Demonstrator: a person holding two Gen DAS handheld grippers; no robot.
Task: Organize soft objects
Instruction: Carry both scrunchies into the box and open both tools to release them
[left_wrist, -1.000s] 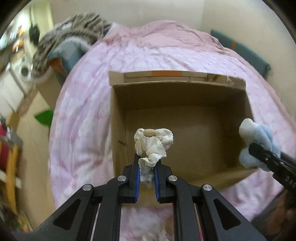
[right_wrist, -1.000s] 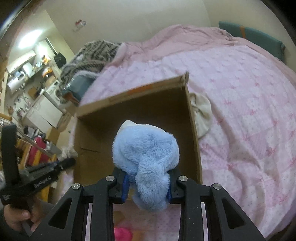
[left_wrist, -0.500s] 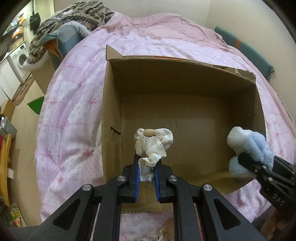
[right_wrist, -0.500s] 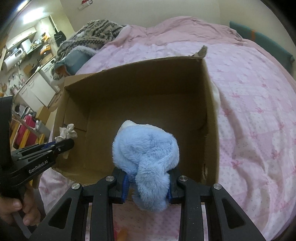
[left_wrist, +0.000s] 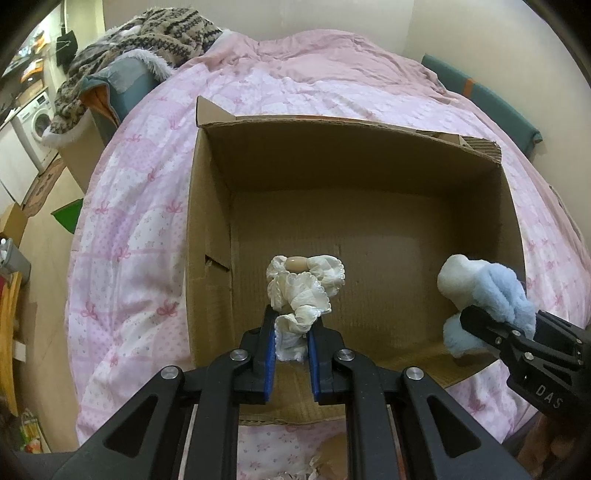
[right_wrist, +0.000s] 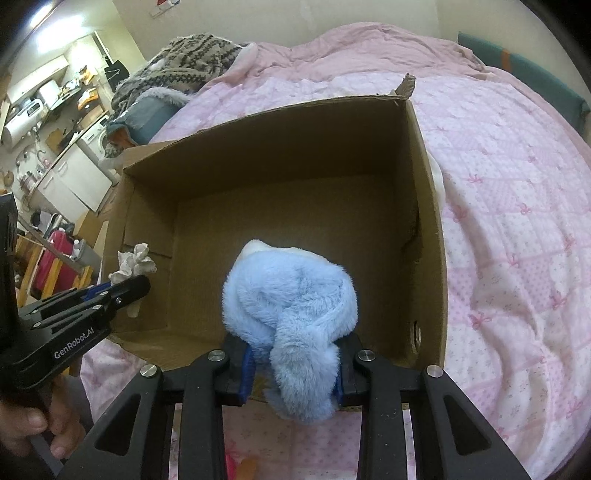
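Note:
An open cardboard box (left_wrist: 210, 221) stands on a pink bed; its inside is bare. My left gripper (left_wrist: 291, 332) is shut on a cream frilly cloth piece (left_wrist: 303, 291) and holds it over the box's near edge. My right gripper (right_wrist: 293, 362) is shut on a fluffy light-blue soft toy (right_wrist: 291, 295), held over the box's near right side. In the left wrist view the blue toy (left_wrist: 487, 295) and right gripper (left_wrist: 480, 325) show at the right. In the right wrist view the left gripper (right_wrist: 125, 288) and cream cloth (right_wrist: 135, 260) show at the left.
The pink quilt (left_wrist: 140, 221) surrounds the box (right_wrist: 428, 221). A patterned knit blanket (left_wrist: 147, 37) lies over a blue seat at the back left. A white cloth (right_wrist: 437, 181) lies against the box's right outer wall. Kitchen furniture and a washing machine (left_wrist: 37, 118) stand at far left.
Both grippers have moved forward and lower toward the box, which now fills more of each view. Both still hold their items.

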